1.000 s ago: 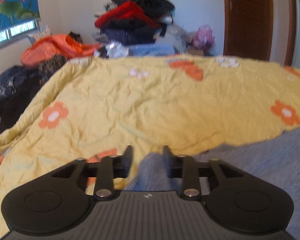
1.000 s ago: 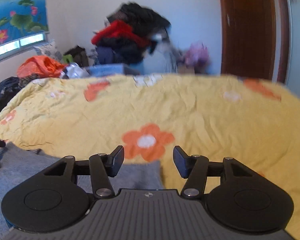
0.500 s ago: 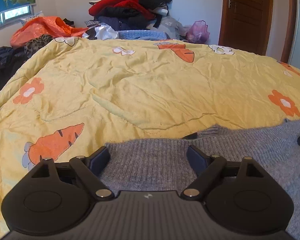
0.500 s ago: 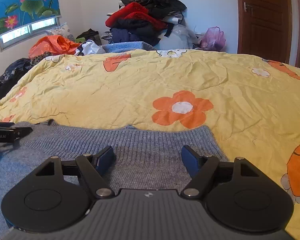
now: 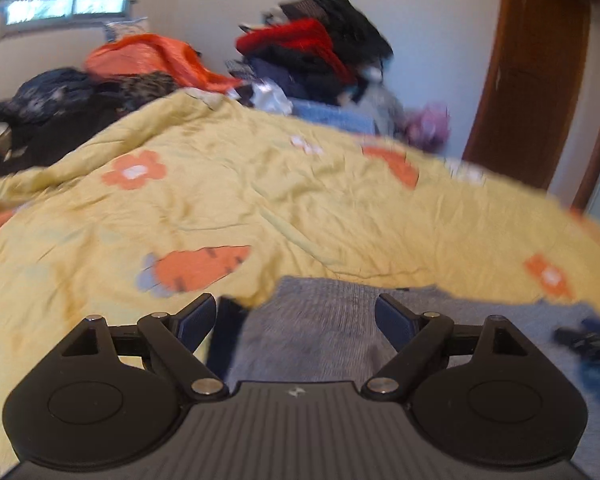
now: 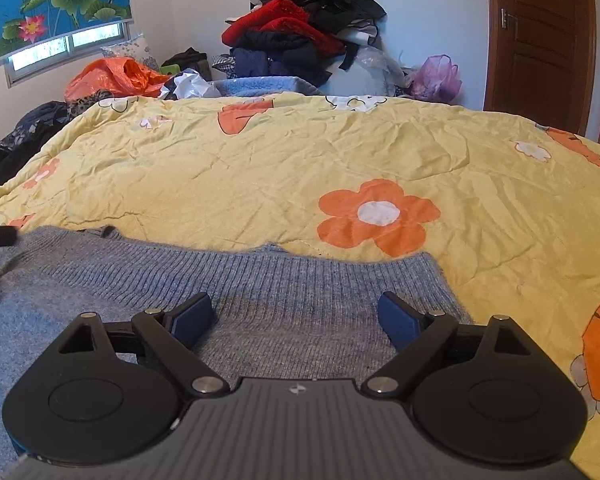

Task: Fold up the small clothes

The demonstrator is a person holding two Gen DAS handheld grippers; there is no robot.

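A grey-blue knitted sweater (image 6: 260, 280) is laid flat on a bed covered by a yellow quilt (image 6: 260, 168) printed with orange flowers and carrots. In the right wrist view the sweater occupies the lower left and centre of the frame; its ribbed edge runs across the middle, and its corner ends at centre right, just below a large orange flower.

The right tool (image 6: 300, 318) is seen at the bottom centre of that view, directly over the ribbed band. Its jaws are opening — the blue pads (image 6: 192, 316) stand wide apart, knit fabric is visible between them, and nothing is clamped.

In the left wrist view, which is blurred, the sweater (image 5: 320, 320) appears at the lower centre and lower right, its edge lying on the quilt (image 5: 260, 208) beside a carrot print. The left tool (image 5: 296, 318) is positioned over that edge with its jaws spread wide; the fabric lies between them, unclamped.

At the upper centre of both views a pile of clothes (image 6: 304, 28) — red, black and dark blue — is stacked against the wall. A wooden door (image 6: 540, 40) is seen at the upper right, and a lotus-print blind (image 6: 60, 4) over a window at the upper left.
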